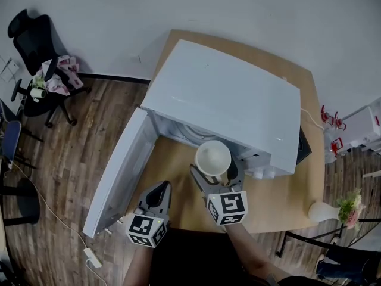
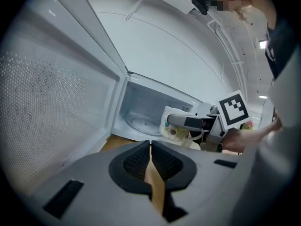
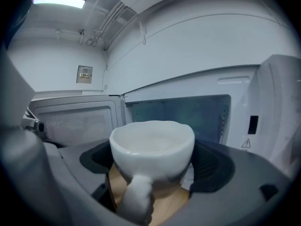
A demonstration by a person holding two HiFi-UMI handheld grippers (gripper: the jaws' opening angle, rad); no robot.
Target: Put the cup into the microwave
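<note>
Right claw [image 1: 215,177] gripped the white cup [image 1: 213,158] just outside the open microwave [image 1: 226,94]. Left claw [image 1: 161,189] was closed and empty, over the table [image 1: 280,201].

cup handle [image 3: 135,197] blurred, microwave cavity [image 1: 186,133] mostly hidden

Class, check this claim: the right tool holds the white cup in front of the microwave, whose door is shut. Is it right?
No: the door is swung wide open, as the head view shows. The right tool does hold the cup in front of the microwave.
</note>
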